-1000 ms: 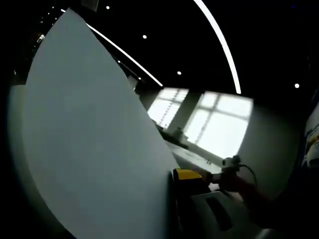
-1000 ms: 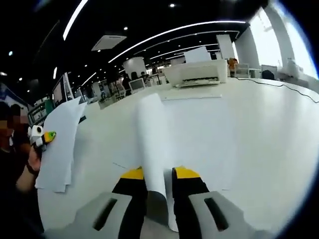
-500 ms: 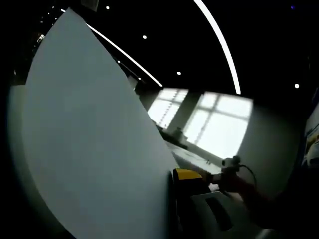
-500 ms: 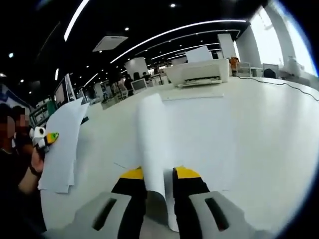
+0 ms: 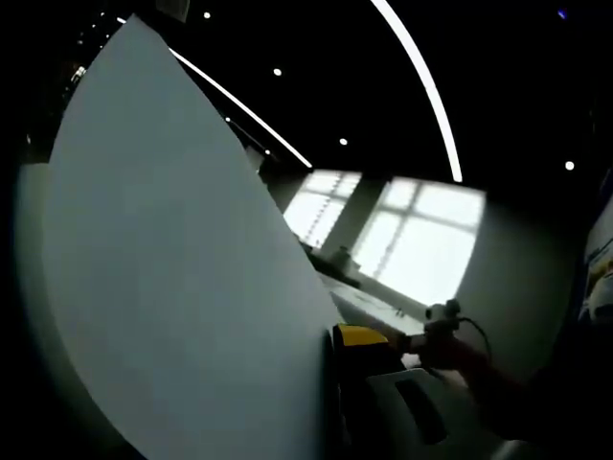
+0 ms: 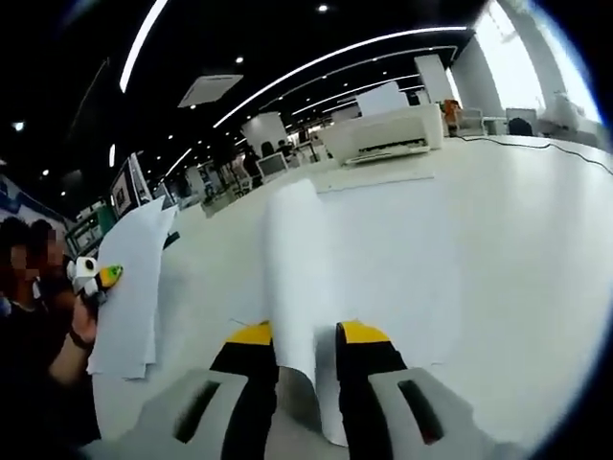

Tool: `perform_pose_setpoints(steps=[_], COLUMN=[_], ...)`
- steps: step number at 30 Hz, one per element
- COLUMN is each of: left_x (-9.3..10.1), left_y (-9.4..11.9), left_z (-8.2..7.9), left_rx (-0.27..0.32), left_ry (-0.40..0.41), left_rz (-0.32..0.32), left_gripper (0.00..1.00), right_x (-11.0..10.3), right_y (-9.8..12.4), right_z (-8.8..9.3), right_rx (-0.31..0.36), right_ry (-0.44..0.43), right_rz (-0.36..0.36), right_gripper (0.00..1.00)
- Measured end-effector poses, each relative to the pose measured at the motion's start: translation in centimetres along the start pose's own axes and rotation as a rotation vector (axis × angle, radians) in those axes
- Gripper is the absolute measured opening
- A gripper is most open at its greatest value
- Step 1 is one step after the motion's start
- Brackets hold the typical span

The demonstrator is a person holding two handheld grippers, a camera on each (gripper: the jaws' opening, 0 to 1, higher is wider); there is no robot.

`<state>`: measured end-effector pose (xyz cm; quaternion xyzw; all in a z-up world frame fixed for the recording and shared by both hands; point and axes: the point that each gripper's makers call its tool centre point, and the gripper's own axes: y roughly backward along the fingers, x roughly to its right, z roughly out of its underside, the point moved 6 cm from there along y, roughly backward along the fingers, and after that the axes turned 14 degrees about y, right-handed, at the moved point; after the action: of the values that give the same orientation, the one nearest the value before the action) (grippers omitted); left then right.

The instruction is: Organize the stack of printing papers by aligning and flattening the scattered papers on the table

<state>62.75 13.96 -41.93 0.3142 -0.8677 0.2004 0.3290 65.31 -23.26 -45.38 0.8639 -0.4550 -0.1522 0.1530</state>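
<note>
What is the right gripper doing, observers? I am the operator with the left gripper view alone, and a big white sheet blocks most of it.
Observer: The right gripper is shut on a single sheet of paper, which curls up between its jaws above the white table.
Operator: And how does my left gripper look from over there?
Observer: The left gripper holds a bundle of sheets upright, its lower edges uneven, at the table's near left side.
Operator: Is any paper left lying on the table?
Observer: Yes, a sheet lies flat at the far end, just in front of a white printer.
</note>
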Motion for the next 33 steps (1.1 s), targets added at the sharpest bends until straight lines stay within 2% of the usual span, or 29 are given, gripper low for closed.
perform_pose_setpoints(steps=[4, 7, 11, 13, 15, 17, 19, 21, 26, 33], left_x=[-0.04, -0.04, -0.07, -0.09, -0.1, -0.09, -0.09, -0.09, -0.08, -0.07], left_y=[0.01, 0.01, -0.01, -0.02, -0.01, -0.01, 0.0, 0.01, 0.02, 0.04], left_z=[-0.01, -0.01, -0.01, 0.0, 0.01, 0.02, 0.03, 0.03, 0.05, 0.06], left_rx=[0.0, 0.0, -0.001, -0.002, -0.003, -0.003, -0.003, -0.003, -0.004, -0.004], left_ry=[-0.001, -0.002, -0.003, -0.004, -0.005, -0.005, -0.006, -0.007, -0.01, -0.009], left_rz=[-0.001, -0.001, -0.001, -0.002, -0.003, -0.004, -0.005, -0.006, -0.008, -0.007], left_gripper=[0.09, 0.09, 0.09, 0.09, 0.09, 0.09, 0.09, 0.09, 0.09, 0.09], right_x=[0.01, 0.01, 0.07, 0.11, 0.08, 0.04, 0.0, -0.05, 0.25, -0.27], right_y=[0.06, 0.04, 0.07, 0.06, 0.05, 0.06, 0.08, 0.09, 0.64, 0.89], right_z=[0.01, 0.14, 0.22, 0.26, 0.38, 0.39, 0.32, 0.25, -0.31, -0.52], right_rx=[-0.003, -0.012, -0.02, -0.021, -0.03, -0.03, -0.024, -0.018, 0.04, 0.07], right_ry=[0.014, 0.076, 0.111, 0.123, 0.173, 0.168, 0.124, 0.081, -0.049, -0.108], right_rz=[-0.019, -0.02, -0.024, -0.024, -0.032, -0.032, -0.031, -0.03, -0.033, -0.043], right_gripper=[0.22, 0.2, 0.18, 0.16, 0.11, 0.1, 0.07, 0.09, 0.1, 0.09])
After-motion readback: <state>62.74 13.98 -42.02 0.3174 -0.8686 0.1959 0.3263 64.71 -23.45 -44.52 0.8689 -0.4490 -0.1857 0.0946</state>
